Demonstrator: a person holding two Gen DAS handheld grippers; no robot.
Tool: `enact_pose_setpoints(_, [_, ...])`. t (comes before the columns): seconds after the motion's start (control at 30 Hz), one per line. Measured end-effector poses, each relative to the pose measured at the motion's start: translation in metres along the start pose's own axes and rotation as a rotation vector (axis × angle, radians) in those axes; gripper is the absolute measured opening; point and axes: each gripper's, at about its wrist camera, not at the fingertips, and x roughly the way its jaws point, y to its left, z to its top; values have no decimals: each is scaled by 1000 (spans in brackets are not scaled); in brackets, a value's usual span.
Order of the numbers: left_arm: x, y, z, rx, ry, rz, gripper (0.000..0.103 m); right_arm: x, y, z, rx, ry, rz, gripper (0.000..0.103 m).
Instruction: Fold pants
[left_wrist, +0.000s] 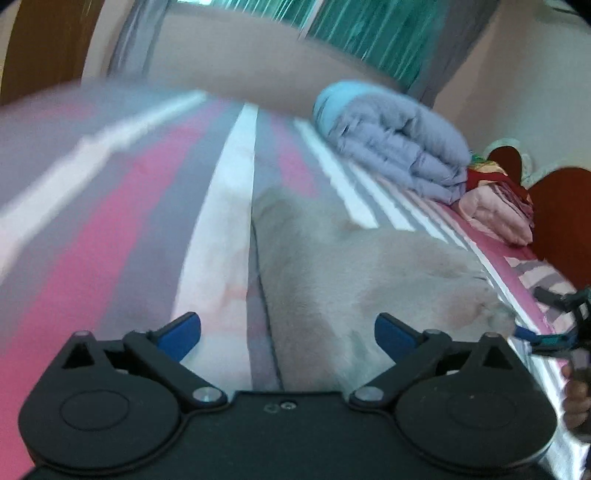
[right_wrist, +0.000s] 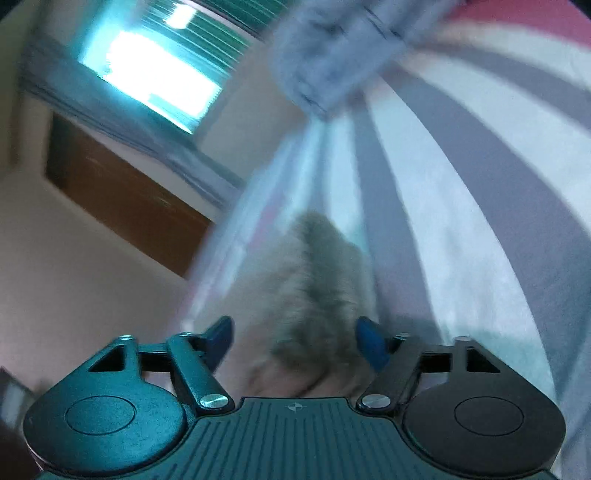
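Bed: a striped sheet (left_wrist: 229, 192) in pink, grey and white covers the mattress, and both views are blurred.
Pants: the beige pants (left_wrist: 354, 266) lie on the sheet, stretching away from the left gripper towards the far side of the bed; in the right wrist view the same pale fabric (right_wrist: 314, 280) is bunched just ahead of the fingers.
Left gripper: the left gripper (left_wrist: 288, 332) sits low over the sheet with its blue fingers (left_wrist: 181, 334) spread wide, one over a white stripe, the other over the near end of the pants, gripping nothing.
Right gripper: the right gripper (right_wrist: 295, 341) is tilted, its blue fingers (right_wrist: 371, 343) parted either side of the bunched cloth; the cloth lies between them, but I cannot tell whether they touch it.
Far edge of bed: a folded grey-blue quilt (left_wrist: 399, 144) lies there, with a pile of pink and red clothes (left_wrist: 495, 206) just beside it.
Room: a window (right_wrist: 155, 74) with teal light, a brown door (right_wrist: 122, 195).
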Motion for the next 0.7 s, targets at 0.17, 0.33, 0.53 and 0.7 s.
enact_pose_setpoints(0.17, [-73, -16, -37, 63, -93, 52, 97, -71, 37, -31, -183, -60, -45, 96])
enact_pose_setpoints(0.33, [-141, -36, -75, 60, -186, 80, 97, -139, 67, -91, -288, -112, -76, 101])
enact_pose_setpoints(0.53, [-187, -68, -110, 97, -237, 92, 97, -199, 97, -160, -357, -191, -155, 103])
enact_pose_setpoints(0.7, [-210, -90, -145, 143, -261, 73, 97, -222, 128, -213, -477, -273, -248, 103])
